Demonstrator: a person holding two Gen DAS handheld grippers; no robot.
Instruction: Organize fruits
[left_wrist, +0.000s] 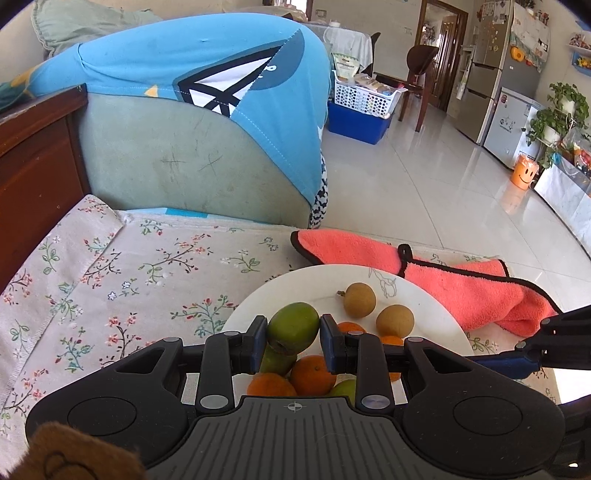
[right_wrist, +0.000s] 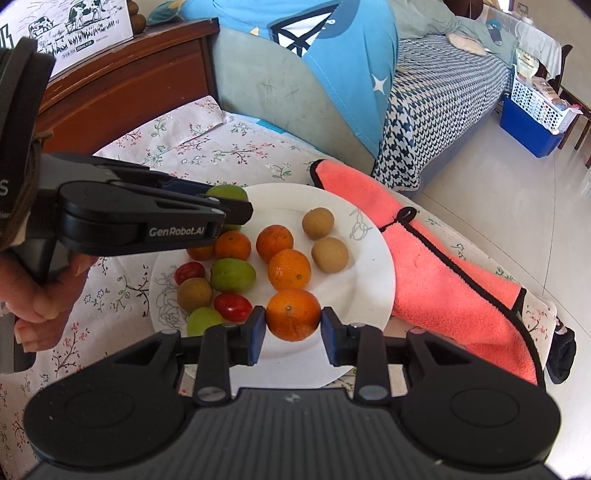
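A white plate (right_wrist: 365, 266) on the floral cloth holds several oranges, green fruits, brown round fruits and two red tomatoes. My left gripper (left_wrist: 293, 328) is shut on a green fruit (left_wrist: 293, 326) over the plate's (left_wrist: 314, 280) left side; it also shows from the side in the right wrist view (right_wrist: 236, 206). My right gripper (right_wrist: 293, 319) is shut on an orange (right_wrist: 293, 314) at the plate's near edge. Two brown fruits (left_wrist: 360, 300) lie at the plate's far side.
A pink towel (right_wrist: 436, 266) lies right of the plate. A blue cushion (left_wrist: 207, 74) and green sofa back stand behind the table. A wooden headboard (right_wrist: 122, 85) is at left. Tiled floor lies to the right.
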